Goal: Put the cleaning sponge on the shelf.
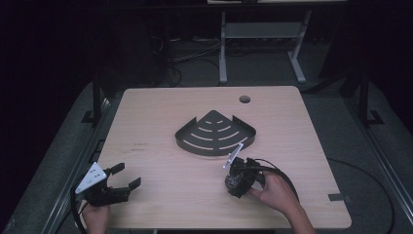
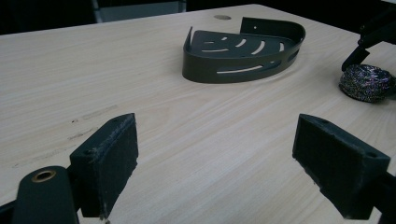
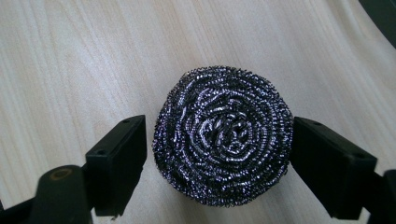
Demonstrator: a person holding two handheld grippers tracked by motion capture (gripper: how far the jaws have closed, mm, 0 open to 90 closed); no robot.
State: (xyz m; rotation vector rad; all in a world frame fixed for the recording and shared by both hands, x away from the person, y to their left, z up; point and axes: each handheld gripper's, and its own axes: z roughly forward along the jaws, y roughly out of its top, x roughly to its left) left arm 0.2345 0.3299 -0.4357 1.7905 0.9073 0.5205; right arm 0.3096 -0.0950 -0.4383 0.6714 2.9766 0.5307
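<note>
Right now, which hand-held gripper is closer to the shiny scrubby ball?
The right hand-held gripper: its open jaws sit on either side of the steel wool scrubber. The left hand-held gripper is open too, far across the table near its left corner.

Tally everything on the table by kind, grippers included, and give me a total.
Corner shelf baskets, dark metal, slotted: 1
Steel wool scourers: 1, lying between the right gripper's jaws
Hand-held grippers: 2, the left gripper with jaws spread and nothing between them, and the right gripper with jaws on either side of the scourer
Total: 4
</note>
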